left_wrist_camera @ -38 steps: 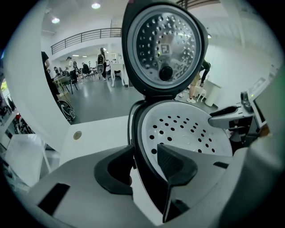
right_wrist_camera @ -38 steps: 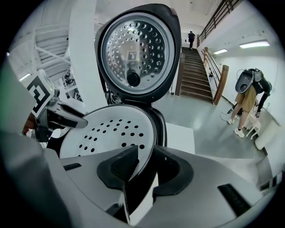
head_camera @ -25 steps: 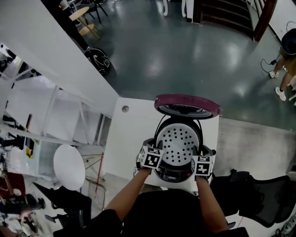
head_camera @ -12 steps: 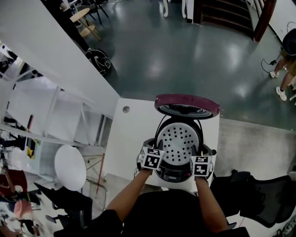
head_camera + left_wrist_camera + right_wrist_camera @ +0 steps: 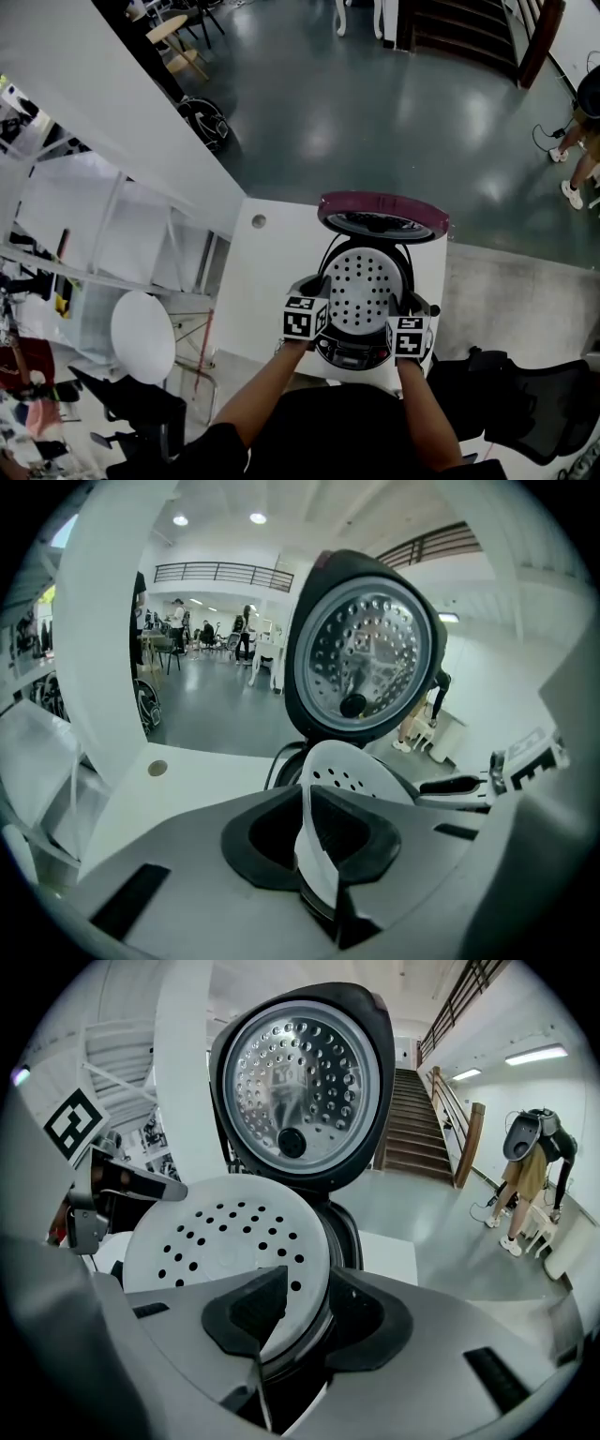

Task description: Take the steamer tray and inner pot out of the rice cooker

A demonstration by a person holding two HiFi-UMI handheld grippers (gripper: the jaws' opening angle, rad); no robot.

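While the person leans over the white table [image 5: 267, 272], both hand-held grippers sit at the open rice cooker [image 5: 361, 352] near the table's front edge.

Cooker: lid [image 5: 382, 204] swung up and back, maroon outside. Its inner plate [image 5: 305, 1087] is shiny metal with holes and faces the grippers.

Steamer tray [image 5: 361, 291]: a white disc with holes, lying over the cooker's mouth between the two grippers. It looks tipped, the left side higher than the right, though I cannot be sure how far it clears the mouth. Whatever lies under the tray cannot be made out.

Left gripper [image 5: 314, 841]: at the tray's left edge. Its jaws have just been closing and are now nearly together, with the tray's thin white rim pinched between the dark pads.

Right gripper [image 5: 300, 1321]: at the tray's right edge, jaws about half apart and astride the rim. One pad lies over the tray's top. The other stands outside the rim, and a strip of the cooker's rim shows in the gap. I see no clamp on this side.

Surroundings: a black chair [image 5: 525, 394] to the person's right, a round white stool [image 5: 142, 337] to the left, and another person [image 5: 586, 141] well off across the grey floor.
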